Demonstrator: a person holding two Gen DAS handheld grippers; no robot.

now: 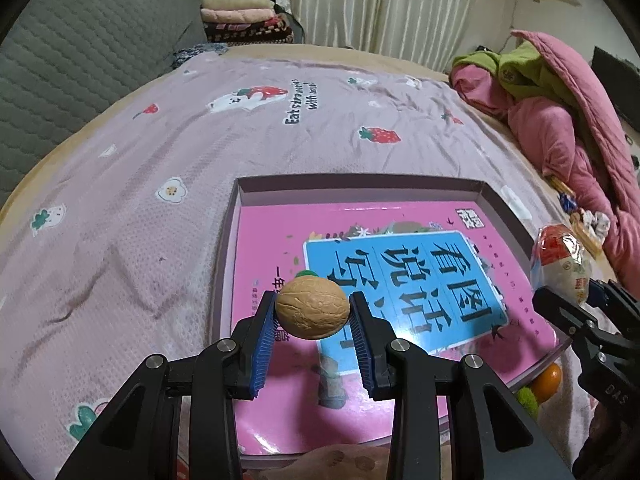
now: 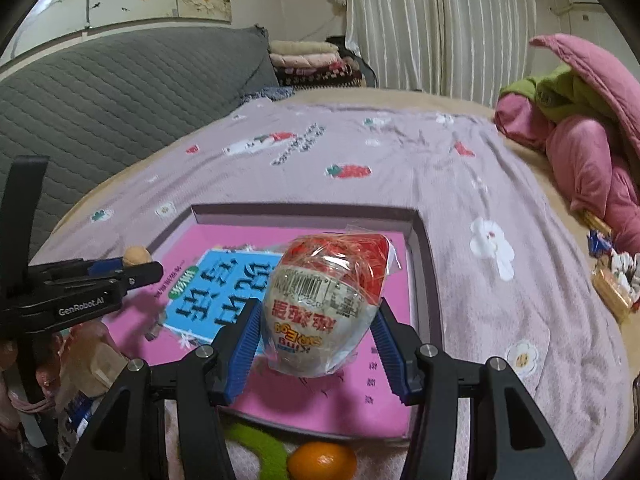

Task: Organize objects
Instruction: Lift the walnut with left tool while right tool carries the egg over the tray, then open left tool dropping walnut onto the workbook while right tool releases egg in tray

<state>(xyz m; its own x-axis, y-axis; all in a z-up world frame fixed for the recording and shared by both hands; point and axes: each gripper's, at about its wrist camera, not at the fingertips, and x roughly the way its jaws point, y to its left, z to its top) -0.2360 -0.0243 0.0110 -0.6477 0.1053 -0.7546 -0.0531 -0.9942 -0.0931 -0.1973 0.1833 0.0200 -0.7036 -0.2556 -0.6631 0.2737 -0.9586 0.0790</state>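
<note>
My left gripper point(image 1: 313, 307) is shut on a tan walnut point(image 1: 312, 307) and holds it above a shallow purple box point(image 1: 360, 184) with a pink and blue book point(image 1: 400, 276) inside. My right gripper point(image 2: 318, 322) is shut on a plastic-wrapped red and white egg-shaped snack point(image 2: 326, 304), also above the box point(image 2: 418, 240). The left gripper with the walnut point(image 2: 137, 256) shows at the left of the right wrist view. The right gripper and snack point(image 1: 562, 264) show at the right of the left wrist view.
The box lies on a pink strawberry-print bedspread point(image 1: 160, 160). An orange point(image 2: 322, 460) and a green thing point(image 2: 256, 448) lie at the box's near edge. Pink and green bedding point(image 1: 560, 112) is piled at the right, with snack packets point(image 2: 612, 280) beside it. A grey headboard point(image 1: 80, 60) stands left.
</note>
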